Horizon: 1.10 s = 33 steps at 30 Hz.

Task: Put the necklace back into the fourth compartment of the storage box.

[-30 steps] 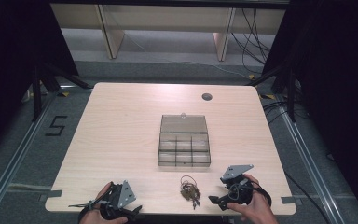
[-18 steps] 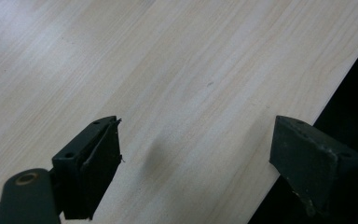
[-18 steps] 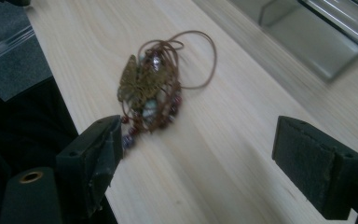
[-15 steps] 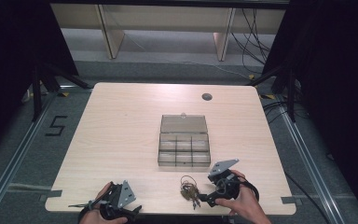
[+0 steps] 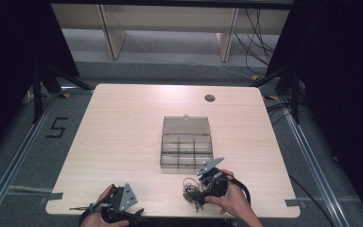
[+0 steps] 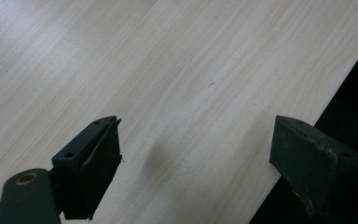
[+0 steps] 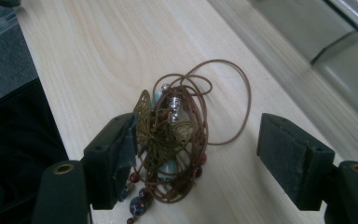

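A tangle of brown cord [image 7: 223, 98] with a brass butterfly pendant [image 7: 161, 133] and coloured beads lies near the table's front edge, as a small cord bundle [image 5: 189, 188] in the high view. My right gripper [image 7: 200, 158] straddles it. Its jaws have just been closing; the left pad [image 7: 121, 149] touches the pendant while the right pad [image 7: 286, 151] stands apart from the cord. From above, the right gripper [image 5: 200, 191] points left at the bundle. My left gripper [image 6: 196, 158] is open over bare wood, and the left gripper [image 5: 133, 213] sits at the front left edge.
A clear plastic compartment box [image 5: 162, 152] with its lid [image 5: 186, 126] folded back stands mid-table, just behind the right hand. A round cable hole [image 5: 210, 98] is at the back right. The table's front edge [image 5: 170, 213] runs close under both hands.
The right hand has slid left along the front edge until its jaws sit around the cord bundle, and the jaws have narrowed. The left hand has stayed put.
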### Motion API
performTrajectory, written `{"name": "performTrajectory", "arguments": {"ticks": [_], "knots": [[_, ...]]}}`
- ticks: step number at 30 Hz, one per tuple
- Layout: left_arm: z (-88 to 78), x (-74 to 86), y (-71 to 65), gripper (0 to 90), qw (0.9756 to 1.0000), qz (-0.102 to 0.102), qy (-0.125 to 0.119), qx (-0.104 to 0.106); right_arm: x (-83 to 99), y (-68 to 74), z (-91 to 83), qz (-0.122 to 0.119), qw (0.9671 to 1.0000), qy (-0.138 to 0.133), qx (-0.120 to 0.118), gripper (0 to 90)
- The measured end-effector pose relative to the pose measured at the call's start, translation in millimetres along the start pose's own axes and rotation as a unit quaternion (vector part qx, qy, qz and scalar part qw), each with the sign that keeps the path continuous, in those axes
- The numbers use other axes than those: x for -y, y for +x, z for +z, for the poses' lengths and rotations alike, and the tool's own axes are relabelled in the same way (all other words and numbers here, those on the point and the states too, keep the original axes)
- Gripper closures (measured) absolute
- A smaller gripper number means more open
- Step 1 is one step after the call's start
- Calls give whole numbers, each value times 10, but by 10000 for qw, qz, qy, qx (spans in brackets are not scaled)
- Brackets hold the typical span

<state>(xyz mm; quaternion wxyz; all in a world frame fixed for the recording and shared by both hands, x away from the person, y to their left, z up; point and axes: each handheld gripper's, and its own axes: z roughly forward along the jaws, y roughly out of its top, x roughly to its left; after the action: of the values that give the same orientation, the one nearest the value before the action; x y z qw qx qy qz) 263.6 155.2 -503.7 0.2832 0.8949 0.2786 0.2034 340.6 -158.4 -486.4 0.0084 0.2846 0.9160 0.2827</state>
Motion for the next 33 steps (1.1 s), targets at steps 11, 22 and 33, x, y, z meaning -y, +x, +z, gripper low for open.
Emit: {"name": "performTrajectory", "arguments": {"ticks": [11,22,33], "knots": [[-2,0,1,157,10000,5,-6,-2,-72,75,112,-328,9990,250,-163,556],[-5,2,14,157,10000,-12,-38,24,-189,199,88,-985,9943,254,-317,799],[-29,4,31,157,10000,-7,-33,-46,-397,235,-63,-1514,9878,258,-264,853]]}}
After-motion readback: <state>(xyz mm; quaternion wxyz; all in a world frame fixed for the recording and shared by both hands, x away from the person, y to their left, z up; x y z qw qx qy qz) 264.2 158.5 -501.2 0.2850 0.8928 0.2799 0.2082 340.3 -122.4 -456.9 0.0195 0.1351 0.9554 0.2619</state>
